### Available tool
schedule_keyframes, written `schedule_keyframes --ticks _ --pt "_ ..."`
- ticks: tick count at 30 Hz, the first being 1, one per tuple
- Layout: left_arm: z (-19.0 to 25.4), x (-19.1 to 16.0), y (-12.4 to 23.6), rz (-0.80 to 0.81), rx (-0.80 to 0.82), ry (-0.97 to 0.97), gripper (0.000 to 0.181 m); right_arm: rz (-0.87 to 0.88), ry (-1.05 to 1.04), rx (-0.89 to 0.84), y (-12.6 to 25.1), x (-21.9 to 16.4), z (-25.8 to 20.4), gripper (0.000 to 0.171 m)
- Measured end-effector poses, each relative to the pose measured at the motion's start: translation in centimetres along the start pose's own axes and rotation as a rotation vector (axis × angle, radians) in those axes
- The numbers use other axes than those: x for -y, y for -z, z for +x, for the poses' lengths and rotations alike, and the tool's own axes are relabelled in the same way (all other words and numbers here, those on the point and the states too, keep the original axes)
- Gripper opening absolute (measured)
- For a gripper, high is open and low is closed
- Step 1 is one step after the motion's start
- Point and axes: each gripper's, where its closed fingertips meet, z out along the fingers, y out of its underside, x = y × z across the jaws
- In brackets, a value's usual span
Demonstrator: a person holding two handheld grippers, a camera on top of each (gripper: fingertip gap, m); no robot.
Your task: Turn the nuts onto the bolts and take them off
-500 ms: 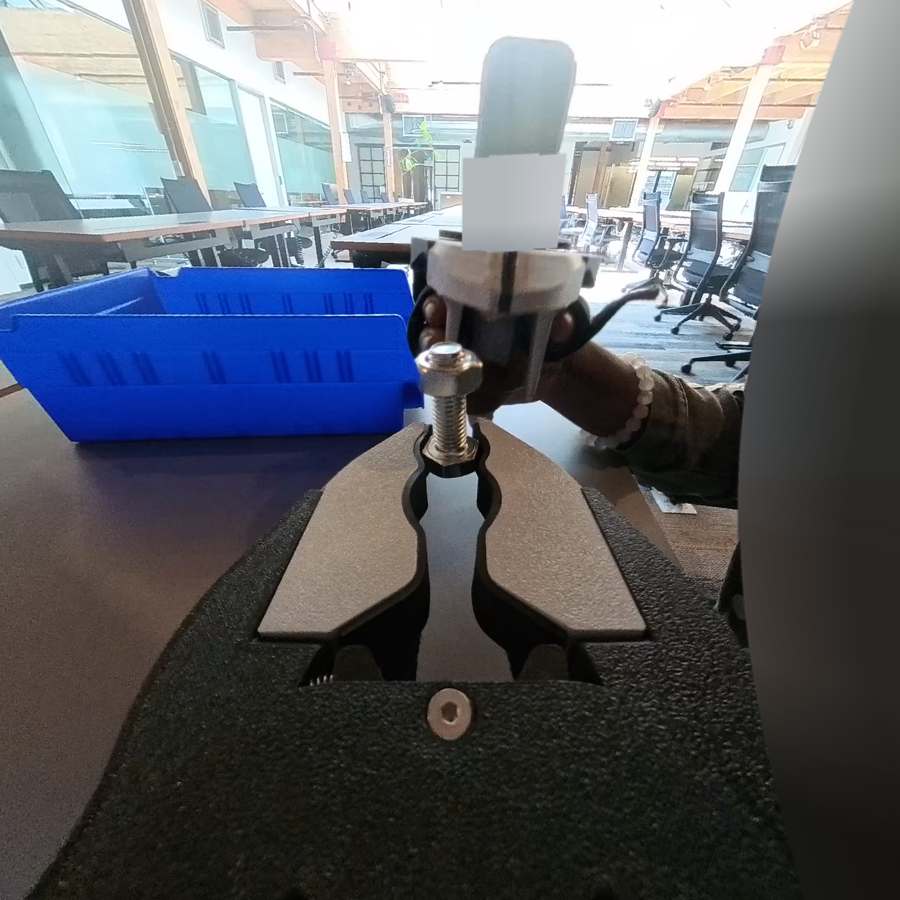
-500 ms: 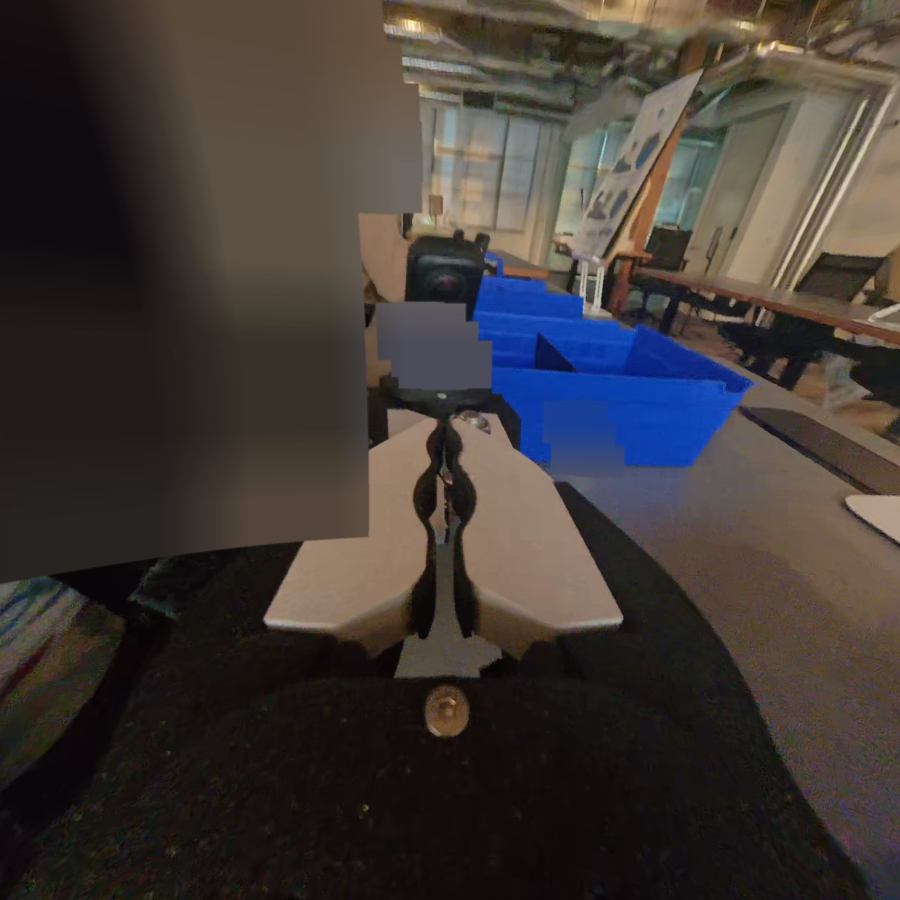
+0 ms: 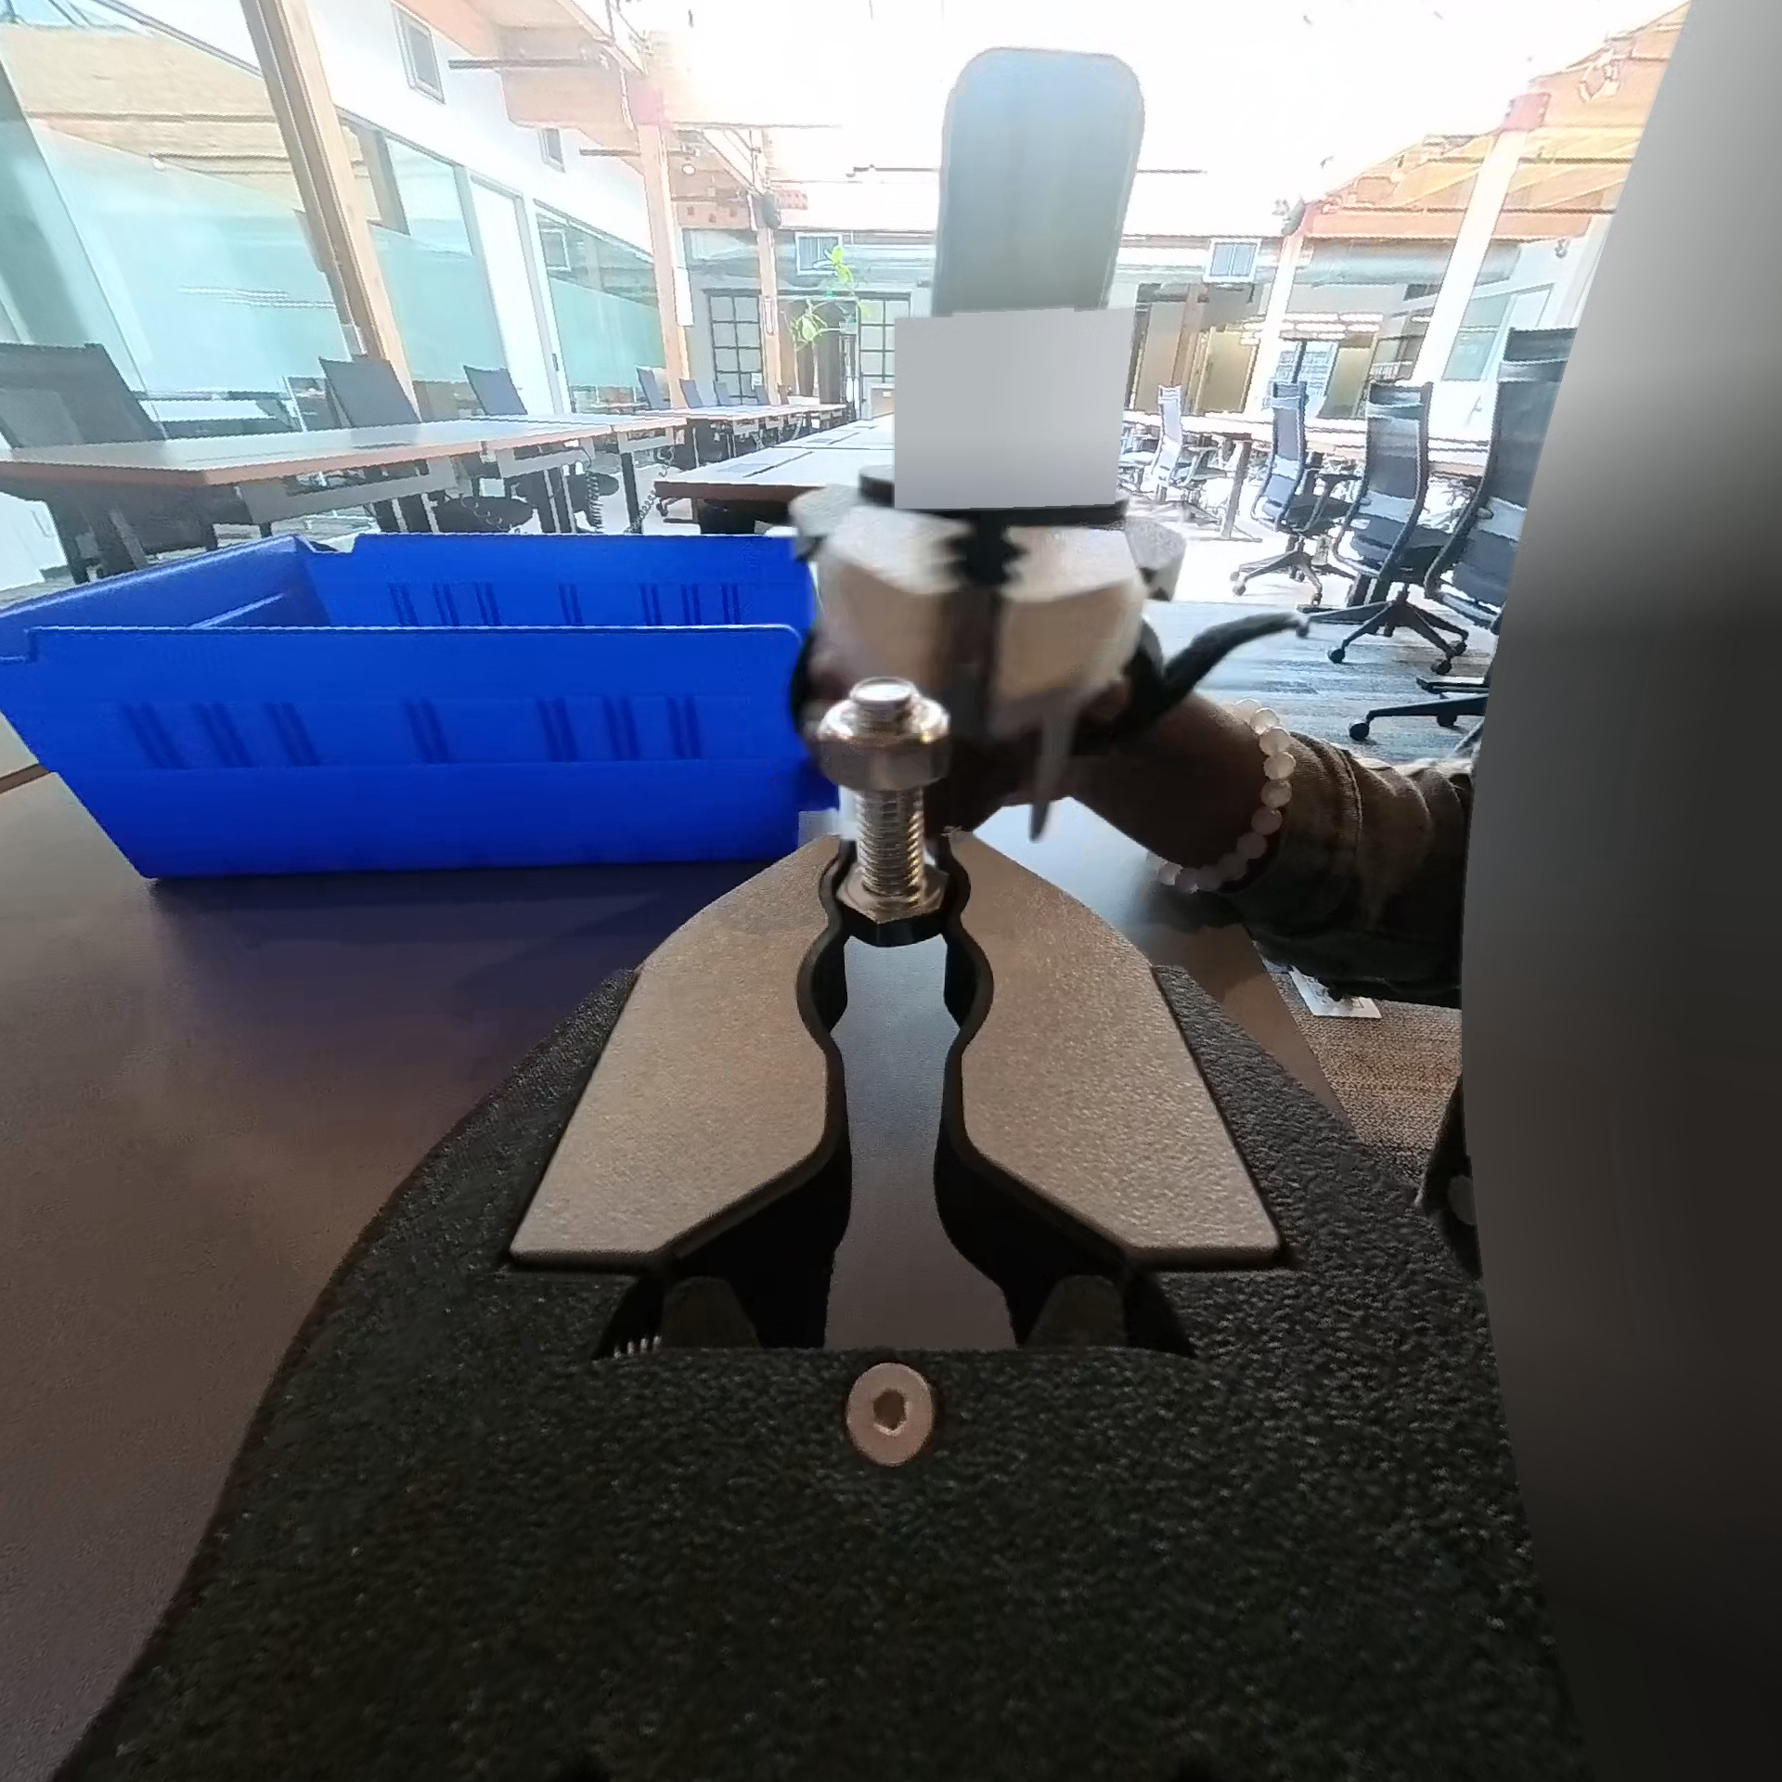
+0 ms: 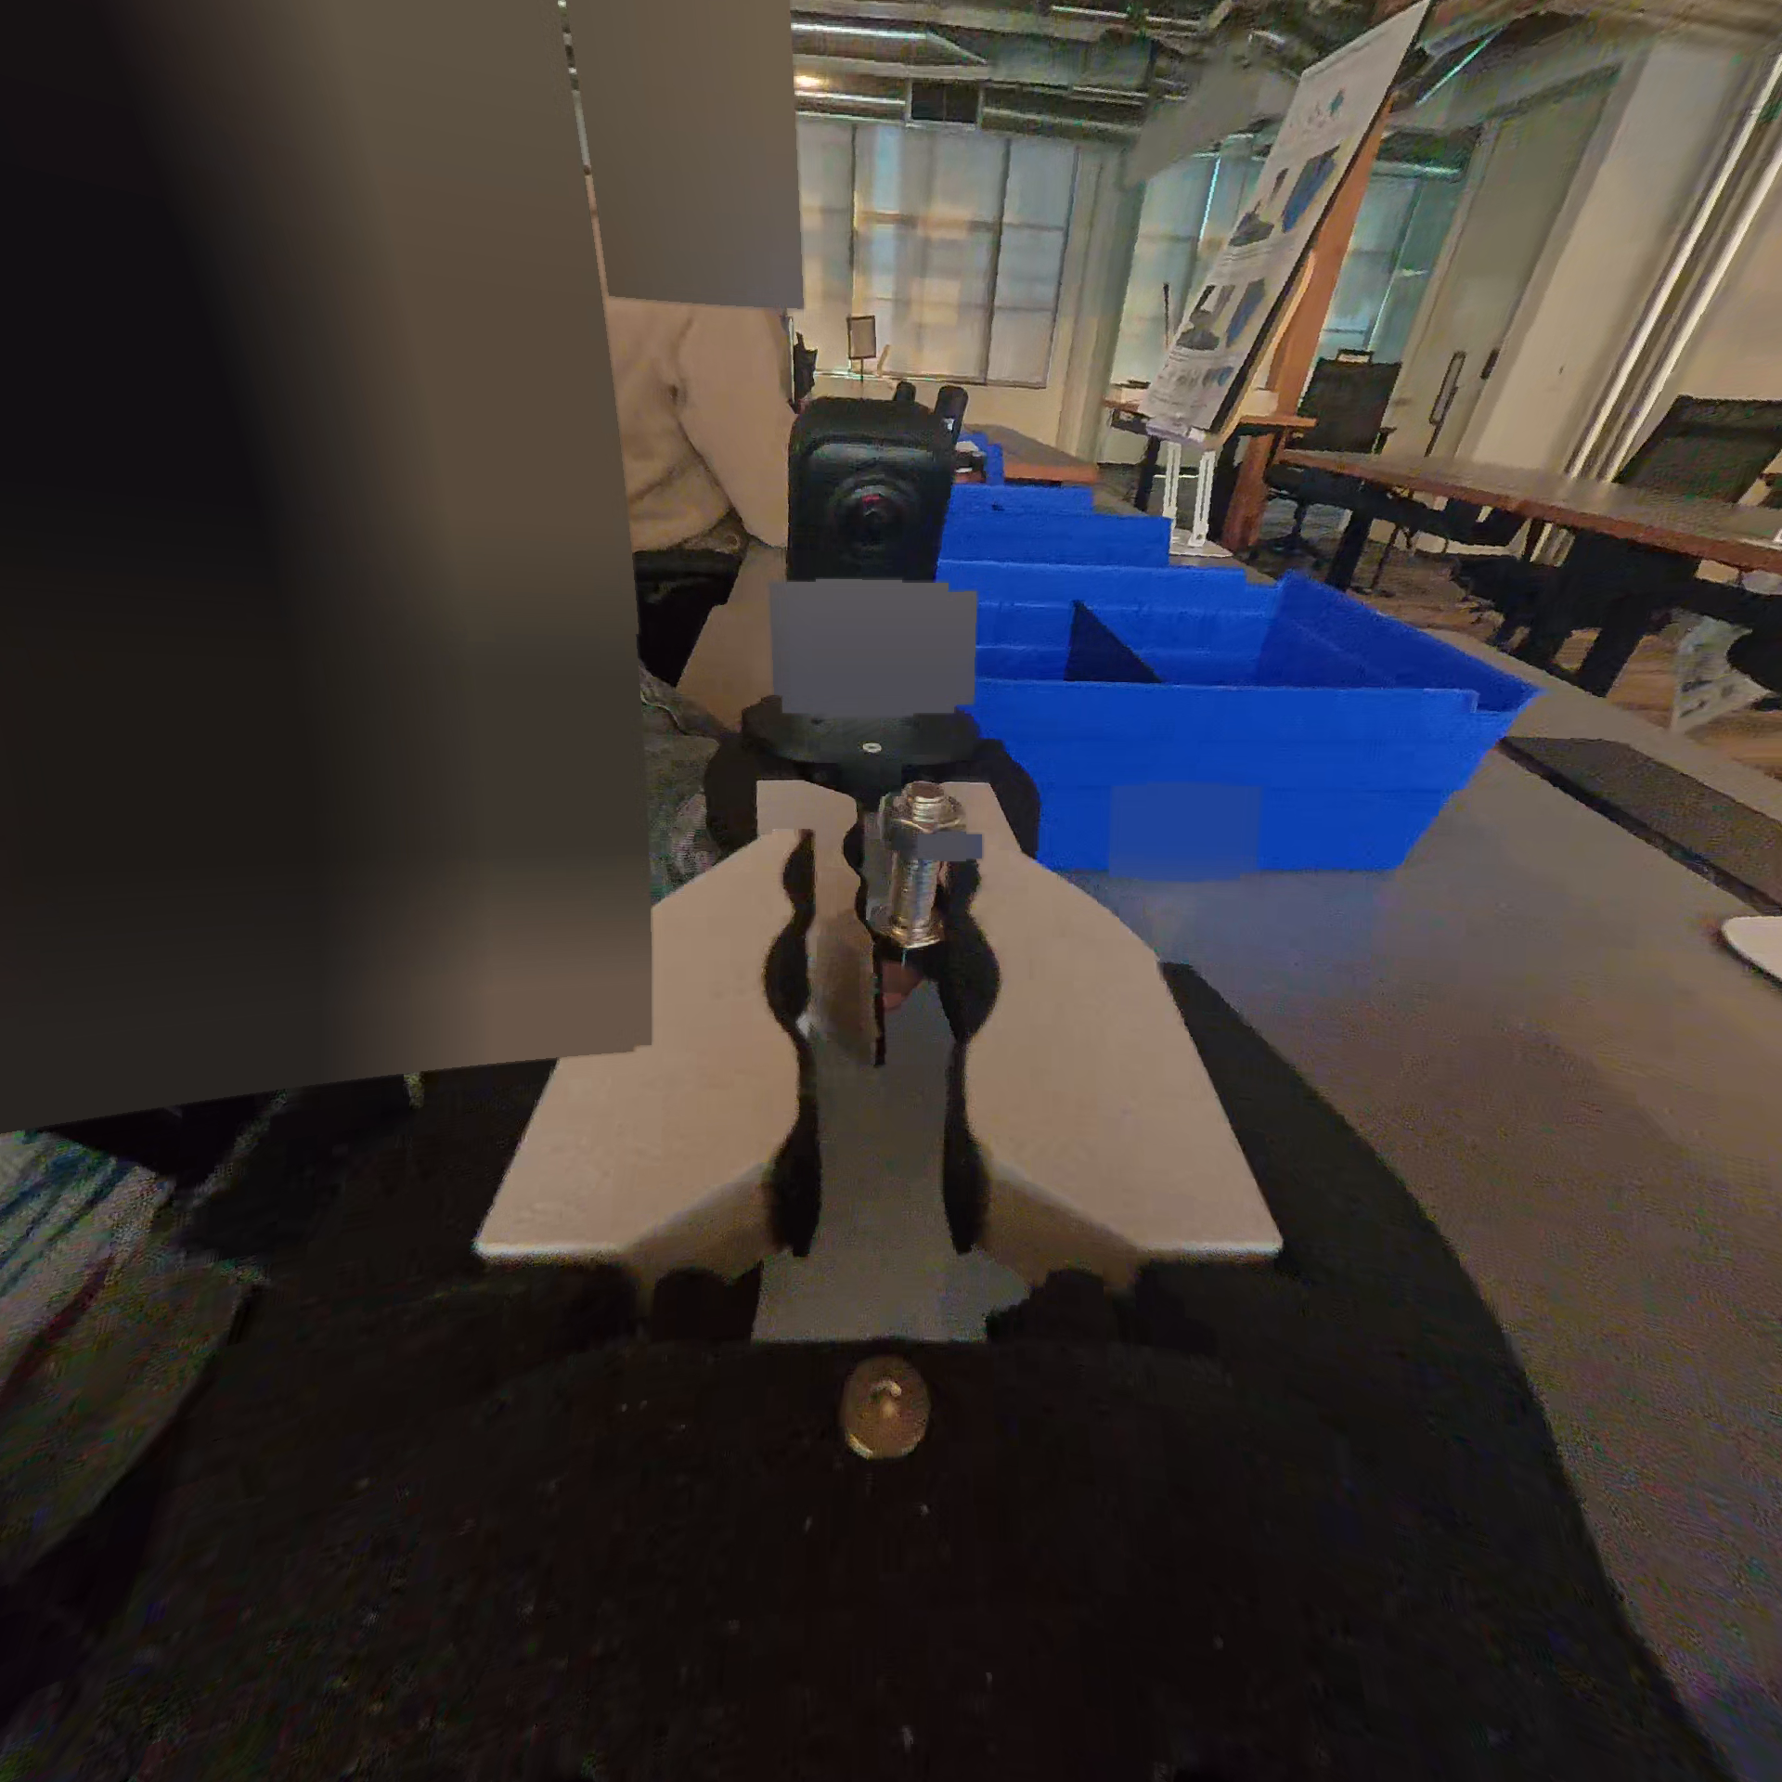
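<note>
- My left tool (image 3: pixel 889 892) is clamped on the bolt (image 3: pixel 887 849), upright at frame centre, nut (image 3: pixel 882 741) near its top.
- My right tool (image 4: pixel 892 902) stands apart, apparently empty.
- Blue bin (image 3: pixel 415 714) on the worktop (image 3: pixel 289 1061), left.

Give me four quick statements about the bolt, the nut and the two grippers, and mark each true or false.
1. The left gripper holds the bolt by its head, shaft upright. True.
2. The nut sits low against the bolt head. False: it is near the top of the shaft.
3. The right gripper is clamped on the nut. False: its fingers stand apart and grip nothing.
4. A blue bin stands on the table behind the bolt. True.
</note>
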Motion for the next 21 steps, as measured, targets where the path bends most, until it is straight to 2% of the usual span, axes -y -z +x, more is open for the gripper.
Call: schedule_keyframes --ticks 1,3,5,6,10,12,14,17,19,21 --pt "0.0 0.0 0.0 -0.001 0.001 0.004 0.015 0.031 0.008 0.021 0.5 0.5 -0.3 0.0" --pt "0.0 0.0 0.0 0.0 -0.002 0.004 0.015 0.1 -0.02 0.039 1.1 1.4 -0.4 0.0" --pt "0.0 0.0 0.0 -0.002 -0.004 0.0 0.015 0.069 -0.014 0.016 0.9 0.9 0.0 0.0" --pt "0.1 0.0 0.0 -0.002 -0.005 0.001 0.015 0.053 -0.006 0.003 0.6 0.7 0.1 0.007" --pt "0.1 0.0 0.0 0.0 -0.008 0.002 0.015 -0.024 -0.055 -0.019 -0.6 -0.5 0.5 0.055" --pt "0.1 0.0 0.0 -0.003 -0.007 0.001 0.015 -0.028 -0.048 0.0 -0.8 -0.6 0.2 0.055" --pt "0.1 0.0 0.0 -0.001 -0.007 0.002 0.015 -0.023 -0.033 0.008 -0.6 -0.4 0.0 0.046" --pt "0.0 -0.1 -0.1 -0.006 -0.001 -0.001 0.015 0.028 0.005 0.038 0.6 0.4 -0.5 0.0" --pt "0.0 0.0 0.0 -0.002 -0.003 0.003 0.015 0.08 -0.032 0.056 1.1 1.1 -0.5 0.0" --pt "0.1 0.0 0.0 -0.004 -0.006 -0.001 0.015 0.043 -0.02 0.024 0.8 0.6 -0.1 0.0"
